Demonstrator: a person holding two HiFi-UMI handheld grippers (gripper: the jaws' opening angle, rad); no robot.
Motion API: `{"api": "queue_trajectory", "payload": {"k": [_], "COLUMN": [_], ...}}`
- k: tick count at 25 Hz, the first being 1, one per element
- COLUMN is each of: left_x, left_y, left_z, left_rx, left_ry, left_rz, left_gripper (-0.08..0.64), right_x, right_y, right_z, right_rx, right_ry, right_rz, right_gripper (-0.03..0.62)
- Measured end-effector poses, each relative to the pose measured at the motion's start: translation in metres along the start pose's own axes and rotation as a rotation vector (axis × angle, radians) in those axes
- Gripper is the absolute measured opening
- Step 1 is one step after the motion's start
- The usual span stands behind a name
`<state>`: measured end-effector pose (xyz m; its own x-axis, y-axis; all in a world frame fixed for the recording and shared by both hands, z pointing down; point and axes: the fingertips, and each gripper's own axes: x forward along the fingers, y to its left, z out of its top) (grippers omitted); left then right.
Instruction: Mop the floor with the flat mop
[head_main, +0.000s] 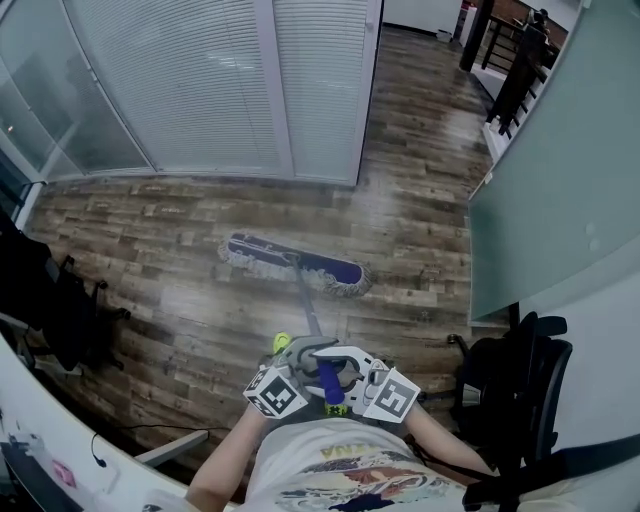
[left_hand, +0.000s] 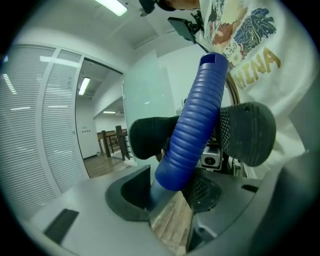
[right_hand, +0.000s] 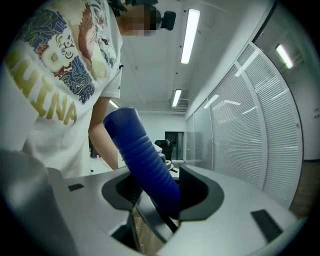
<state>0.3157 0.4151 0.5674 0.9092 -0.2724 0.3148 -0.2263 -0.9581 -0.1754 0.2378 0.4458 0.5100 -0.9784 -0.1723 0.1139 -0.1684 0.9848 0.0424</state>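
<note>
The flat mop's blue fringed head (head_main: 295, 264) lies on the wood floor (head_main: 180, 300) ahead of me. Its thin pole (head_main: 308, 312) runs back to a ribbed blue grip (head_main: 330, 378) close to my body. My left gripper (head_main: 305, 358) is shut on that grip (left_hand: 195, 125), and its black pads (left_hand: 247, 132) press the grip from both sides. My right gripper (head_main: 350, 368) also has the grip (right_hand: 142, 150) between its jaws. There the jaws stand apart, and the grip leans against the right-hand jaw with a gap on the other side.
A glass partition with white blinds (head_main: 220, 90) closes off the far side. A frosted glass wall (head_main: 560, 170) runs along the right, and a black office chair (head_main: 510, 385) stands beside me. Another black chair (head_main: 60, 300) and a white desk (head_main: 40, 440) are at the left.
</note>
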Motion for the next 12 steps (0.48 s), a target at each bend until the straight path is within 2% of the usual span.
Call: {"api": "queue_trajectory", "payload": {"k": [6, 12], "left_x": [-0.004, -0.019], "left_y": [0.062, 0.169], "left_z": [-0.025, -0.040], "left_rx": [-0.023, -0.016], "left_ry": [0.008, -0.016], "left_rz": [0.024, 0.031], "left_gripper": [0.172, 0.172], "right_x": [0.039, 0.099], "right_y": [-0.052, -0.146], "right_z": [-0.010, 0.003], "right_rx": [-0.019, -0.041], "right_ry": [0.024, 0.015], "right_rz": [0.006, -0.016], "right_gripper": [0.199, 0.199]}}
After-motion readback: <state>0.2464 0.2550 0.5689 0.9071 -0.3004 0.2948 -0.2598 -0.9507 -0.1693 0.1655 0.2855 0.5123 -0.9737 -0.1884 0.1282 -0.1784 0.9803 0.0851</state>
